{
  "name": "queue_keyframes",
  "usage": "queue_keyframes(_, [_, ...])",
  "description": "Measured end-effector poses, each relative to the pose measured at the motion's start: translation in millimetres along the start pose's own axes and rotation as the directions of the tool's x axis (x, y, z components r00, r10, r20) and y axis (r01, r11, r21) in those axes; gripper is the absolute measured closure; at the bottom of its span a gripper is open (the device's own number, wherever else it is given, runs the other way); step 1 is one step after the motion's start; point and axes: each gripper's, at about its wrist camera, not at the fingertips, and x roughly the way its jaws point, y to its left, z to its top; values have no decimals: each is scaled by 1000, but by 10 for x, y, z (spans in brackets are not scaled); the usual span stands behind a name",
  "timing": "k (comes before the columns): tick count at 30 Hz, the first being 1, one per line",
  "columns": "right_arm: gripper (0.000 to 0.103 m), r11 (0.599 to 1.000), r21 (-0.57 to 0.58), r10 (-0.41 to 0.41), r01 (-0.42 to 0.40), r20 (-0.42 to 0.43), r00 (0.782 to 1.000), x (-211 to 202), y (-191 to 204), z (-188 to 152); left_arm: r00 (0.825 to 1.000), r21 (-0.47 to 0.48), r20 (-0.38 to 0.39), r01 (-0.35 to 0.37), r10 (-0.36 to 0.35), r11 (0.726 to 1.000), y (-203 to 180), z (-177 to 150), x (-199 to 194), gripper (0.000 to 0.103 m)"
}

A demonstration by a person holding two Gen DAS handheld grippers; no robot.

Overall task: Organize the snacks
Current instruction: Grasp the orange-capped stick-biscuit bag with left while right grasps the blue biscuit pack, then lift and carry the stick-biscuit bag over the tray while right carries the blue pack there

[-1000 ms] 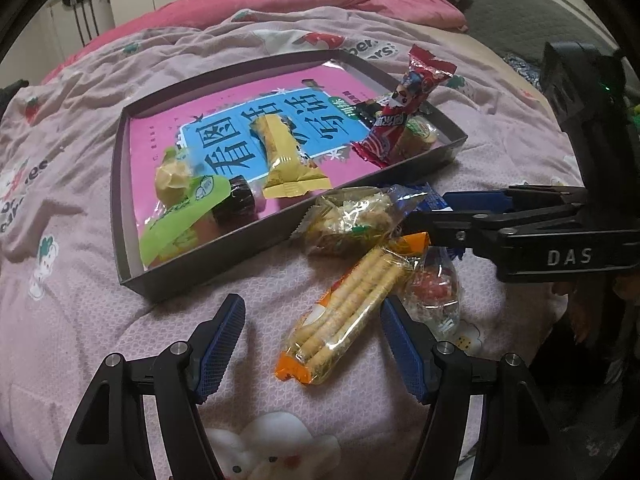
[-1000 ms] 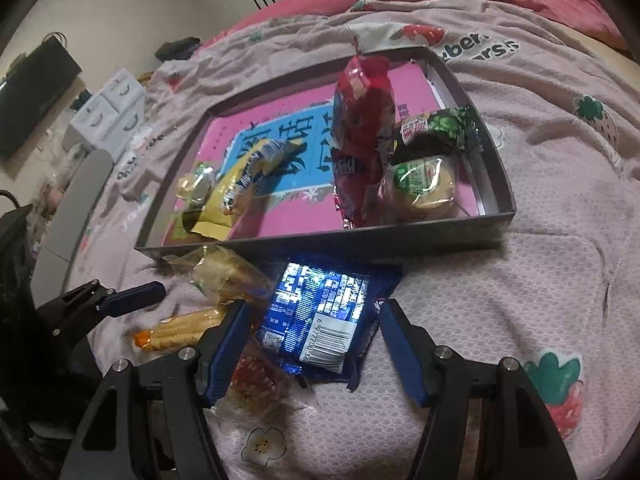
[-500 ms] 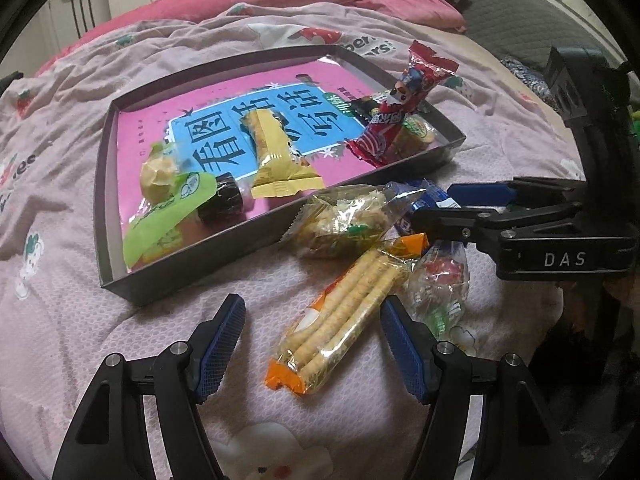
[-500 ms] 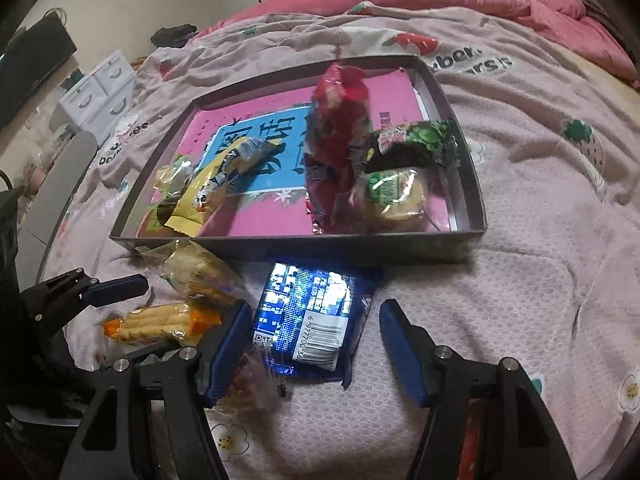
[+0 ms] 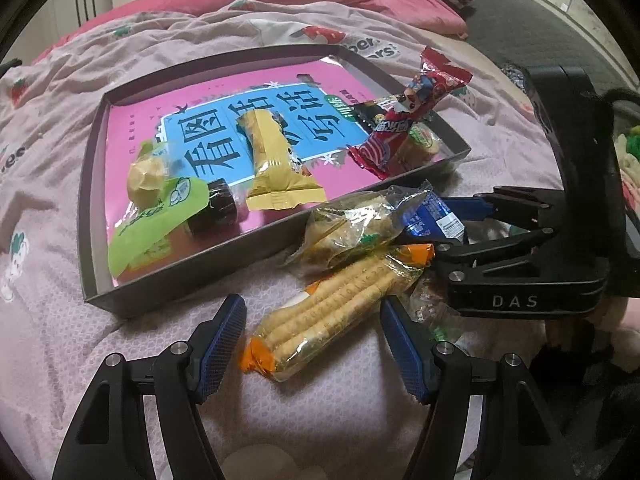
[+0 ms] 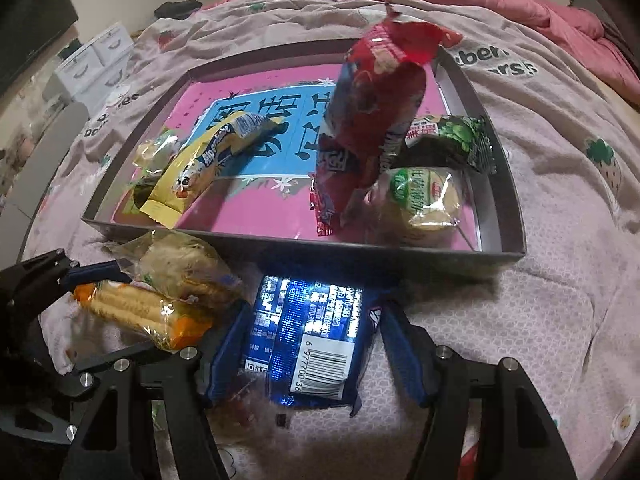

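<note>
The left gripper, open around the wafer-roll packet, and the right gripper, its jaws just closing around the blue packet before the tray, may bump each other or drag the clear-wrapped snack touching both.

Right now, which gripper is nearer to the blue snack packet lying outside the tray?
Right. The right gripper has the blue snack packet between its open fingers, while the left gripper straddles the orange biscuit-stick pack beside it.
</note>
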Motion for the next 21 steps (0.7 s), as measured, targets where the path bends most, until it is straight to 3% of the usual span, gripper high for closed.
queue_keyframes(4, [46, 997, 54, 58, -59, 29, 998, -112, -182, -23, 999, -5, 2, 50, -50, 999, 0, 39, 23, 33])
queue_keyframes(12, [46, 965, 231, 108, -125, 82, 991, -286, -665, -106, 993, 22, 7, 119, -120, 993, -113, 64, 61, 53])
queue_keyframes(21, [46, 964, 228, 115, -137, 107, 988, -294, -609, -62, 986, 33, 29, 161, -162, 986, -194, 37, -45, 75])
